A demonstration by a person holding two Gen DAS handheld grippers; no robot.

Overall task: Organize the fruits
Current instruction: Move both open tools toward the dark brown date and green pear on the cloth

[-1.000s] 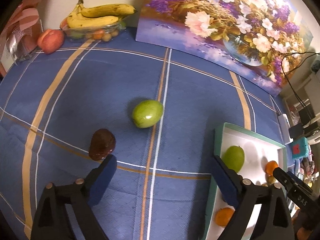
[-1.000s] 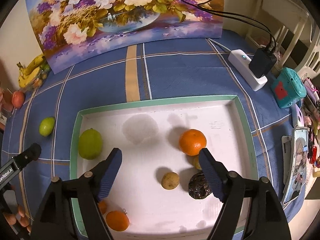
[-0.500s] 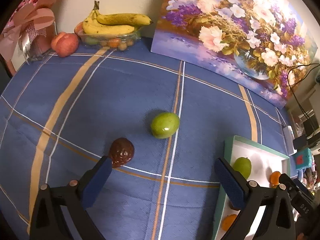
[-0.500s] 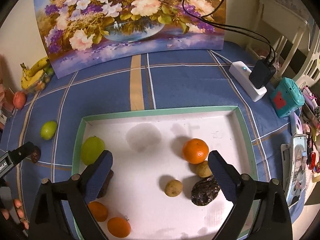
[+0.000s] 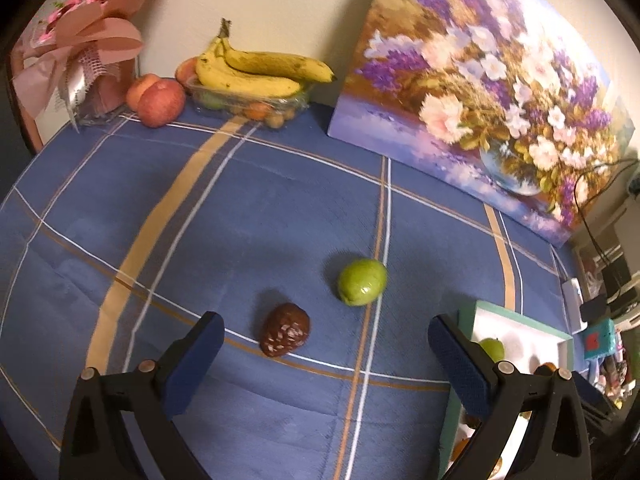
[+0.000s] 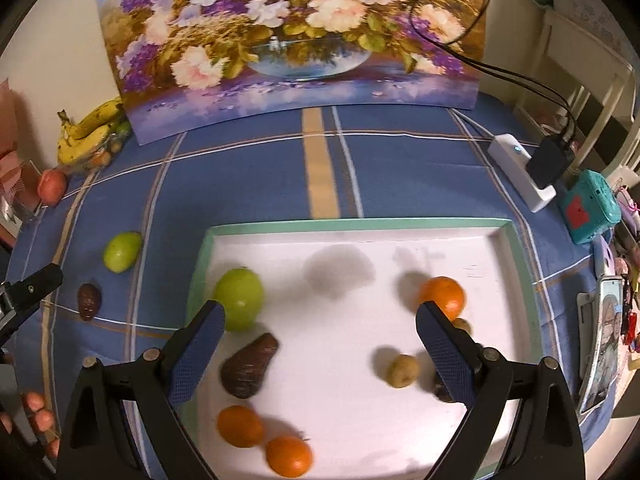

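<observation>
Blue plaid cloth (image 5: 248, 216) covers the table, and on it, outside the tray, lie a green fruit (image 5: 362, 281) and, just beside it, a dark brown wrinkled fruit (image 5: 285, 329), near each other but apart. The left gripper (image 5: 320, 340) hangs above them with its jaws spread wide and nothing between the pads; the brown fruit sits just ahead of the gap, nearer the left-hand finger.

Over the white tray with a teal rim (image 6: 360, 225), the right gripper (image 6: 318, 340) has just been opening its jaws, which now stand wide apart and grip nothing. Inside the tray rest a green fruit (image 6: 240, 298) by the left wall, a dark brown pointed fruit (image 6: 250, 366) just below it, two oranges (image 6: 264, 442) close together near the front edge, a third orange (image 6: 442, 296) at the right, and a small tan fruit (image 6: 402, 370). Another dark fruit is mostly hidden behind the right-hand finger.

At the back, bananas (image 5: 256, 70) lie on a clear container beside a red apple (image 5: 160, 102), and a flower painting (image 6: 292, 36) leans against the wall.
</observation>
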